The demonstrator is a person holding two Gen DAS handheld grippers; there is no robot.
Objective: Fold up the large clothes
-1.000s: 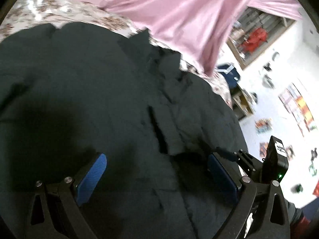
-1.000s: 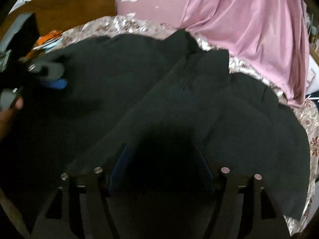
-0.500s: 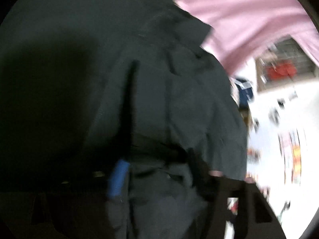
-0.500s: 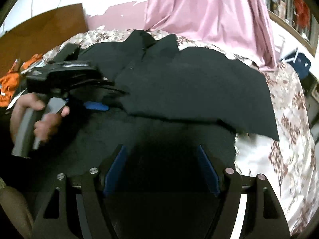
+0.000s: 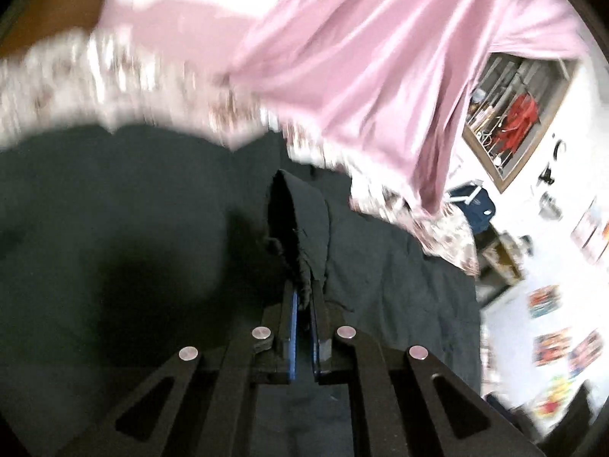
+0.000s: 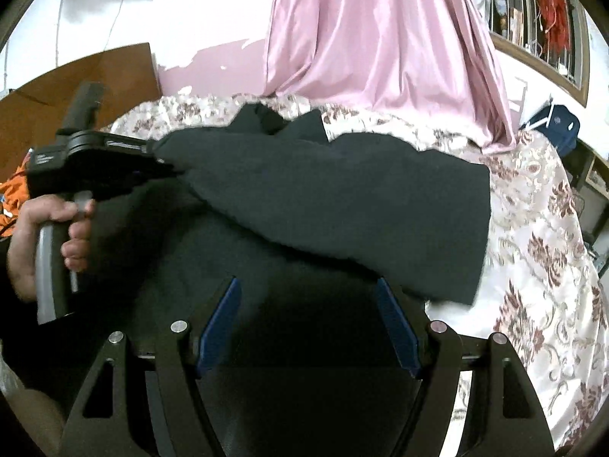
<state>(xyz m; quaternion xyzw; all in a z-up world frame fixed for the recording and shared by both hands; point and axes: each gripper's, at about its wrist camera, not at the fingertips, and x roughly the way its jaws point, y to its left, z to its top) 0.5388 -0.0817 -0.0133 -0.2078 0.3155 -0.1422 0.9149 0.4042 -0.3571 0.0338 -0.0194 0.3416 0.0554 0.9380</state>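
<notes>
Jaws of the left gripper (image 5: 302,306) have just been closing and are now clenching a bunched fold of the black shirt (image 6: 342,205); the cloth is standing up in a peak between the blue pads. Jaws of the right gripper (image 6: 308,327) are standing apart over the near part of the shirt, with dark cloth lying under them and nothing pinched. A hand (image 6: 49,243) is holding the left gripper at the shirt's left side, as the right wrist view shows it.

Judging by this, the step in hand is carrying one side of the shirt across its body to make a lengthwise fold. The next move is calling for the pinched edge to be drawn over toward the shirt's far side and laid flat, while the right gripper is either taking the lower hem or pressing the body down so it is not dragging along.

The shirt is lying spread on the flowered bedspread (image 6: 533,228), its collar pointing toward the pink curtain (image 6: 380,38), one panel already lying folded across its middle, with a straight edge at the right
</notes>
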